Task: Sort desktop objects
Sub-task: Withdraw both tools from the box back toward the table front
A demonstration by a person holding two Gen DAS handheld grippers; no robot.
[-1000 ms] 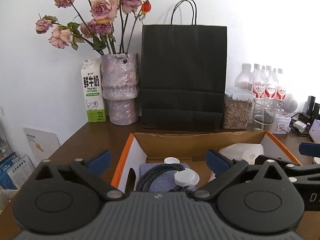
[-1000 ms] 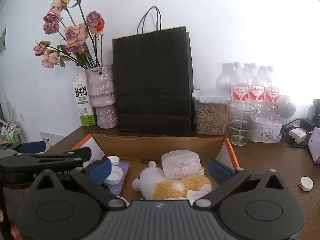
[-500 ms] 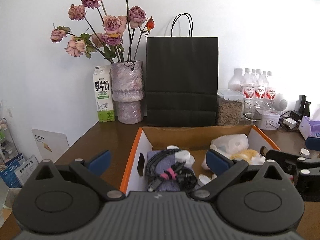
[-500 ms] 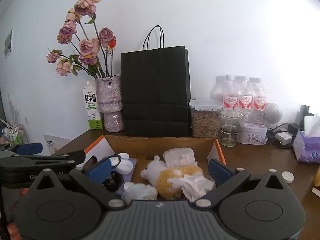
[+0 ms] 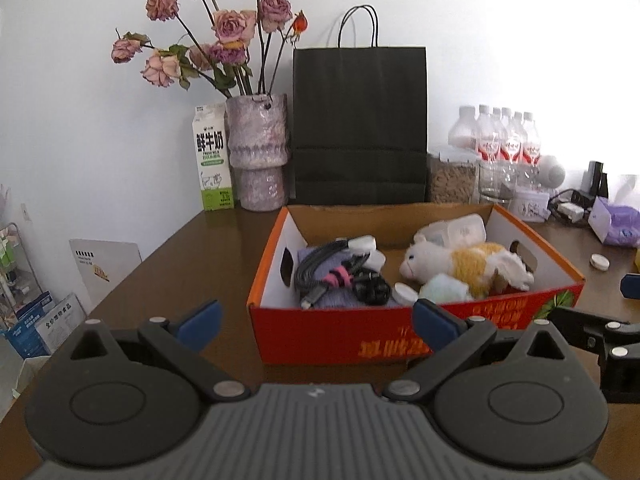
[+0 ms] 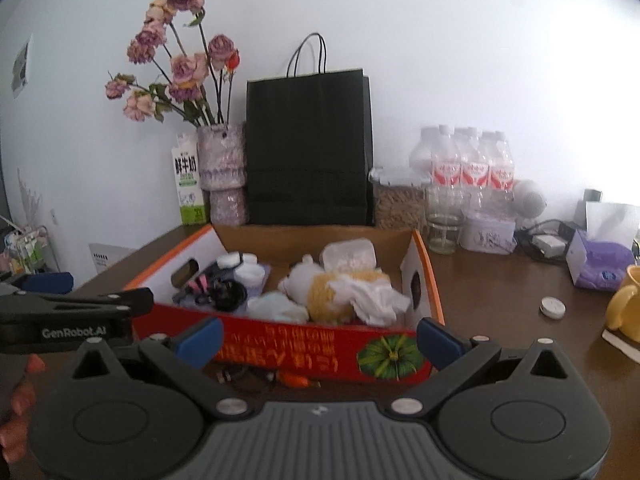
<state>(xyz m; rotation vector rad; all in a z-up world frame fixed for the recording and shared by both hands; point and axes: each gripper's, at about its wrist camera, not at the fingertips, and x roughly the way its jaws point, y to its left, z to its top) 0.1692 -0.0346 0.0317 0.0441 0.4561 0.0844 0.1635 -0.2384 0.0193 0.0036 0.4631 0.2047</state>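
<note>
White wall backs your brown table [image 5: 208, 264], where a black bag [image 5: 359, 124], a vase [image 5: 258, 152] of dried roses and a milk carton [image 5: 213, 158] stand in a row, with water bottles [image 6: 472, 164] and a jar [image 6: 400, 200] off to the right. Your red box [image 5: 360, 336] sits in front of the bag, near the middle of the table. Inside it, on its left half, a coiled cable [image 5: 332, 276] lies on a purple cloth [image 5: 340, 300] beside some white caps [image 5: 404, 291]; on its right half a plush toy [image 5: 460, 260] lies on its side, with a clear tub [image 5: 460, 230] behind it and a pale ball [image 5: 442, 288] in front. Your left tool [image 5: 316, 316] hovers before the box's near left corner, fingers spread wide with nothing between them. Your right tool [image 6: 318, 336] faces the box's near wall, likewise spread and holding nothing. Some small items [image 6: 264, 376] lie on the table just against that near wall, too blurred to name. To the right of the box a white cap [image 6: 553, 307] rests alone on the table, near a tissue pack [image 6: 600, 264] and a yellow mug [image 6: 624, 308].
</note>
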